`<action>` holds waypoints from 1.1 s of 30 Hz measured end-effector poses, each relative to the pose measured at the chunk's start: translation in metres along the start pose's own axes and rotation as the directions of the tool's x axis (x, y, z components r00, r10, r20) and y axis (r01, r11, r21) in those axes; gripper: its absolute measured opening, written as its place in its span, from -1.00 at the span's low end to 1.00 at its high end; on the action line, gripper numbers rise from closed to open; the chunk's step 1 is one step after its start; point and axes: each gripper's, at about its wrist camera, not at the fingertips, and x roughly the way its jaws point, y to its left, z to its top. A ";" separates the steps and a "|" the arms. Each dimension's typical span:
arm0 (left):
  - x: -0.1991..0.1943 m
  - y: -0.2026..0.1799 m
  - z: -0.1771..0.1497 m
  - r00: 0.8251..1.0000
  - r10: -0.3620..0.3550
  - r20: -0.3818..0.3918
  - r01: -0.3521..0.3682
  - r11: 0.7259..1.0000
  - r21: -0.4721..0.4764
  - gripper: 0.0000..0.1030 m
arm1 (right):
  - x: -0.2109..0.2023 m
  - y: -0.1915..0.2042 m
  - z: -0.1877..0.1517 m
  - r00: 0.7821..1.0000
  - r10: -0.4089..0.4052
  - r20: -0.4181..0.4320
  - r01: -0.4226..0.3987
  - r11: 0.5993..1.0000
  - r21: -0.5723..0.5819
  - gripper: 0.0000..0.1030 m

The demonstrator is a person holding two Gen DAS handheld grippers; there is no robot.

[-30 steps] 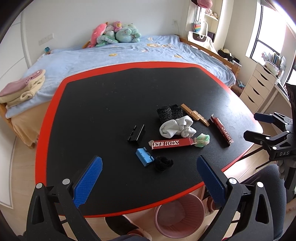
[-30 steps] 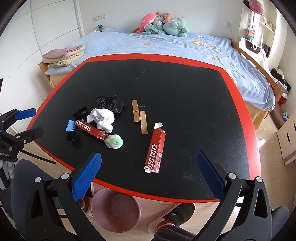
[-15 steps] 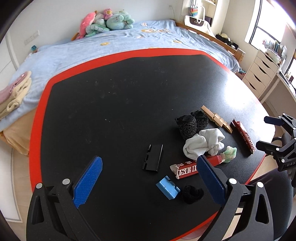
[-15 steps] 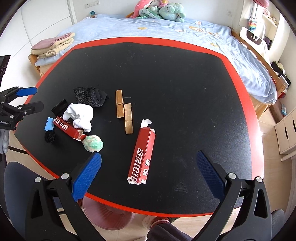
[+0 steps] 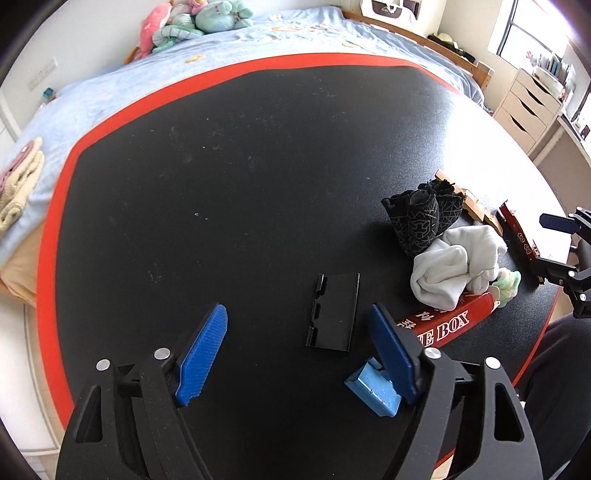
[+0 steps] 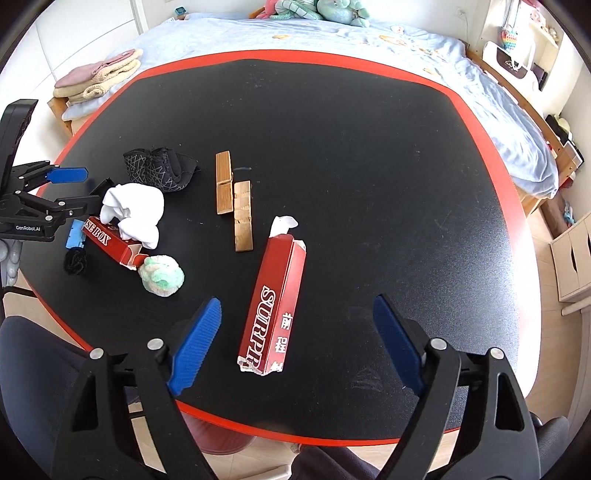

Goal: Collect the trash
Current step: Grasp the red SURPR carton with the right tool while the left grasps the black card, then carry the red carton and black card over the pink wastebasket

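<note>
A torn red SURPRISE box (image 6: 275,306) lies on the black table just ahead of my right gripper (image 6: 295,325), which is open and empty above it. A second red box (image 5: 447,325) (image 6: 110,240) lies under a white crumpled cloth (image 5: 450,266) (image 6: 135,210), with a green-white wad (image 6: 162,275) (image 5: 508,282) at its end. My left gripper (image 5: 299,332) is open and empty over a flat black plastic piece (image 5: 334,314). A blue clip (image 5: 373,391) lies by its right finger. A small black wad (image 6: 75,260) lies near the table edge.
Black patterned socks (image 5: 424,214) (image 6: 159,170) and two wooden blocks (image 6: 234,199) lie mid-table. The table has a red rim (image 6: 332,55). A pink bin (image 6: 221,439) stands under the front edge. A bed (image 6: 332,33) lies behind, drawers (image 5: 524,107) to the right.
Both grippers have moved forward and lower over the table. The left now hovers over the black plastic piece, the right over the SURPRISE box. Both stay open.
</note>
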 end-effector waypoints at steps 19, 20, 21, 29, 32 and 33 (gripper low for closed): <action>-0.016 0.012 -0.011 0.999 0.022 0.047 -0.019 0.997 -0.074 -0.51 | -0.004 0.003 0.000 1.000 0.013 0.013 -0.012 0.999 -0.034 -0.73; -0.019 0.011 -0.011 0.998 0.025 0.053 -0.021 0.997 -0.081 -0.51 | -0.007 0.003 0.000 1.000 0.014 0.018 -0.014 0.999 -0.033 -0.73; -0.022 0.011 -0.013 0.998 0.027 0.060 -0.022 0.996 -0.087 -0.51 | -0.010 0.003 -0.001 1.000 0.017 0.024 -0.016 0.999 -0.032 -0.73; -0.061 -0.005 -0.026 0.991 0.030 0.129 -0.017 0.995 -0.097 -0.51 | -0.047 0.008 -0.008 0.996 0.051 0.080 -0.047 0.998 -0.047 -0.72; -0.079 -0.016 -0.033 0.988 0.025 0.155 -0.012 0.996 -0.089 -0.51 | -0.065 0.011 -0.014 0.992 0.065 0.106 -0.059 0.997 -0.054 -0.72; -0.084 -0.019 -0.037 0.986 0.022 0.163 -0.008 0.996 -0.088 -0.51 | -0.071 0.012 -0.017 0.991 0.070 0.113 -0.064 0.996 -0.059 -0.72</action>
